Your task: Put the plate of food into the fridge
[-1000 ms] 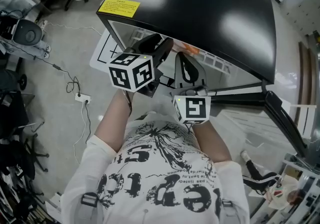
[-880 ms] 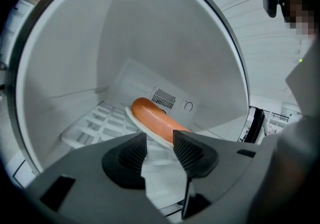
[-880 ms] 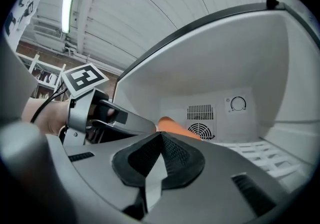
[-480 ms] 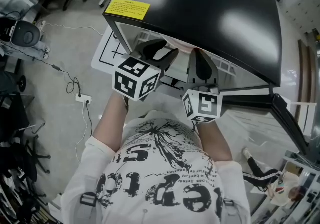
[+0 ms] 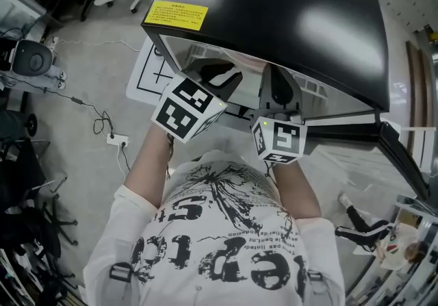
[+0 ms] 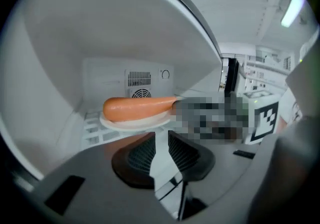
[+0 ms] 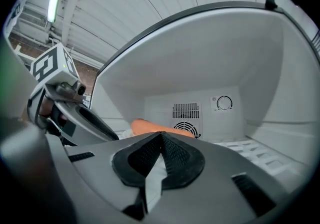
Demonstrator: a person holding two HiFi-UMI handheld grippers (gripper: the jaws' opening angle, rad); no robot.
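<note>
A white plate (image 6: 134,122) carrying a long orange piece of food (image 6: 137,107) rests on the shelf inside the small black-topped fridge (image 5: 274,17). In the right gripper view only the end of the food (image 7: 150,127) shows above the jaws. My left gripper (image 6: 161,139) points at the plate from just in front. Its jaws are closing, a narrow gap still shows between the pads, and nothing is in it. My right gripper (image 7: 161,138) is beside it at the fridge mouth, with its pads meeting at the tips and nothing held.
A fan vent (image 7: 186,118) and a dial (image 7: 224,102) sit on the fridge's back wall. The fridge door (image 5: 400,161) stands open at the right. Cables and a power strip (image 5: 118,140) lie on the floor at the left.
In the head view both gripper cubes have shifted slightly to the right. The orange food that showed at the fridge mouth a second ago is now hidden under the black top.
</note>
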